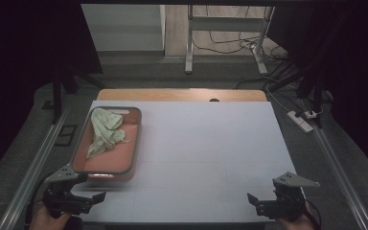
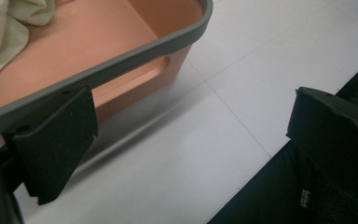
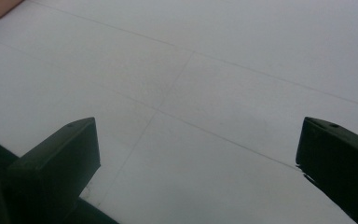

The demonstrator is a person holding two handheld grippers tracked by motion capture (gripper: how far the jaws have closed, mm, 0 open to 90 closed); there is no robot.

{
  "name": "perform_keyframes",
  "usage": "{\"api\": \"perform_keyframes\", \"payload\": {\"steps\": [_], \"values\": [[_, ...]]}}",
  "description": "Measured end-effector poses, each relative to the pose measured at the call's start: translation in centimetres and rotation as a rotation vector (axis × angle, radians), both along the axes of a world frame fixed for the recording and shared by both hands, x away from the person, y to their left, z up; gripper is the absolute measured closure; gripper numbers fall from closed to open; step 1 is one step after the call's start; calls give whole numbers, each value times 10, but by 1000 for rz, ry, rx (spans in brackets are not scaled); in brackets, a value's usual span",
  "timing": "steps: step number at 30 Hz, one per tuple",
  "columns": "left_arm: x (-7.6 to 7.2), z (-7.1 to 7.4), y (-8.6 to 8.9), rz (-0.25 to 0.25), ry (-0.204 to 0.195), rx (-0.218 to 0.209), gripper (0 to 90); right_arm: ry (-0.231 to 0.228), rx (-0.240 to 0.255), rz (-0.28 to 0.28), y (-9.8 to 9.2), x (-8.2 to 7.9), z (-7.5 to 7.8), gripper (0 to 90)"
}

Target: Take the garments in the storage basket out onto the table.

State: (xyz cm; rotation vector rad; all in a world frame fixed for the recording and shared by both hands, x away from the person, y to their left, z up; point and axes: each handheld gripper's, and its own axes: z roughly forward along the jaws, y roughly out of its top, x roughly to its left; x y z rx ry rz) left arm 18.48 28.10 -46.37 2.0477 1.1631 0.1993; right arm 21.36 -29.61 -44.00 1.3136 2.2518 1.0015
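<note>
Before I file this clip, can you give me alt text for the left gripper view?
An orange tray with a grey rim sits on a white table, a pale green cloth inside. The left gripper is open beside it.

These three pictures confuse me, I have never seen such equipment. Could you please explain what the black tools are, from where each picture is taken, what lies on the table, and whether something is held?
There is no robot. A person holds a two-jaw tool in each hand: the left gripper and the right gripper. The high view looks down from above onto the white table. The two other pictures come from small cameras riding on the grippers, looking along their black jaws. On the table's left side stands an orange tray with a grey rim, and a pale green cloth lies crumpled in it. Both grippers are open and hold nothing. The left one is close to the tray's near end.
</note>
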Motion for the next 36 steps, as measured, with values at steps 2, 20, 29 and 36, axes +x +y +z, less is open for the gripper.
{"api": "perform_keyframes", "payload": {"steps": [2, 20, 29, 36], "values": [[0, 0, 0, -5, 2, 3, 26, 16, 18, 11, -1, 1, -1, 0], [3, -1, 4, 8, 34, -32, 5, 15, 12, 42, 1, 0, 0, 0], [4, 1, 6, 15, 35, -55, 4, 19, 16, 44, 0, 1, 0, 0], [7, 5, 5, 27, -4, -41, 3, 21, 23, 47, 0, 1, 0, 0]]}}
